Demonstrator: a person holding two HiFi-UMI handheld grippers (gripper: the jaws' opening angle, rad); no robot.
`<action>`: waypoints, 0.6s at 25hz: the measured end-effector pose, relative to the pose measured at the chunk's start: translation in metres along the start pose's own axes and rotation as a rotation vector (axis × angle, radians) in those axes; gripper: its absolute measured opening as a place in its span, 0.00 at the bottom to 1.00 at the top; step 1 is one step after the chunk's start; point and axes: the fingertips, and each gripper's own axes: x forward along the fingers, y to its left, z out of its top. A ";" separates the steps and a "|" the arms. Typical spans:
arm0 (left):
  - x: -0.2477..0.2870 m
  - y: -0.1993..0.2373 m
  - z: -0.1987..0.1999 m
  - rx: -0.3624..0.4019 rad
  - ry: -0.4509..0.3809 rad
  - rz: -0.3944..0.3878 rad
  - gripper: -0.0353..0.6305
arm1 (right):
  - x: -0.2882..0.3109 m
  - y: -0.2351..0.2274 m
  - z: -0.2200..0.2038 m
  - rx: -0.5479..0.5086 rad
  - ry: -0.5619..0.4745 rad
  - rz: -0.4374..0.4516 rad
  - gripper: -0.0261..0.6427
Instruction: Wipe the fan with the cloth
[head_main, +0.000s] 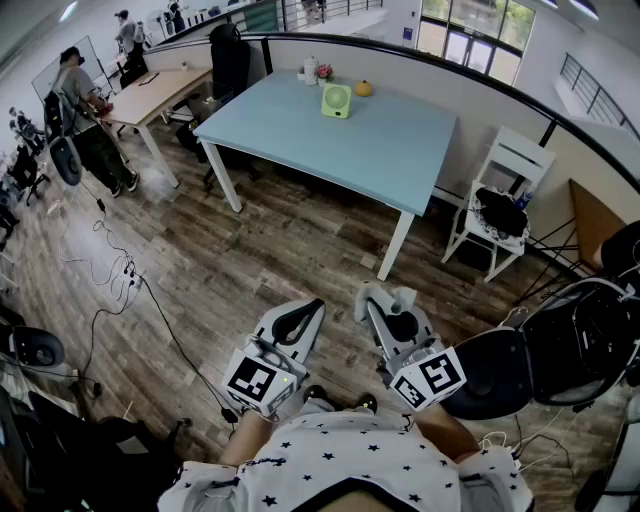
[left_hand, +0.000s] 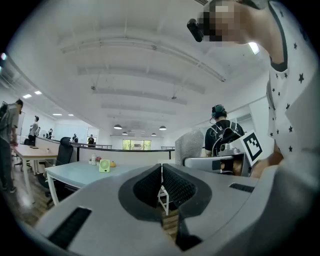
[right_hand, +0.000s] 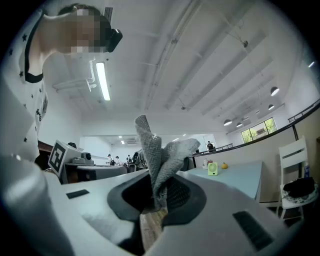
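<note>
The right tongs (right_hand: 160, 192) pinch the grey cloth (right_hand: 159, 150) ready for wiping; the left tongs (left_hand: 161, 187) are closed and empty. The fan (head_main: 336, 100) stands at the surface's (head_main: 400, 155) far edge.

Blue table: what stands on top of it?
A green fan, an orange round thing, a white container and pink flowers, near the far edge. Anything behind the fan is hidden.

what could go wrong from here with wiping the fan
1. The fan is small and stands free at the table's far side beside an orange; a push from the cloth may tip it or knock the orange.
2. The right gripper pinches only the cloth's lower part, so it may slip out while rubbing.
3. Cables trail over the floor on the left: a trip risk.
</note>
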 end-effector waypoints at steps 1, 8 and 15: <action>0.001 0.000 0.000 -0.001 0.002 0.000 0.10 | 0.001 -0.001 0.001 -0.001 -0.001 0.000 0.11; -0.001 0.008 0.000 -0.013 -0.002 0.004 0.10 | 0.007 0.002 0.000 -0.006 0.005 0.004 0.11; 0.001 0.018 -0.001 -0.027 -0.002 0.013 0.10 | 0.015 -0.005 0.000 0.030 -0.001 -0.009 0.11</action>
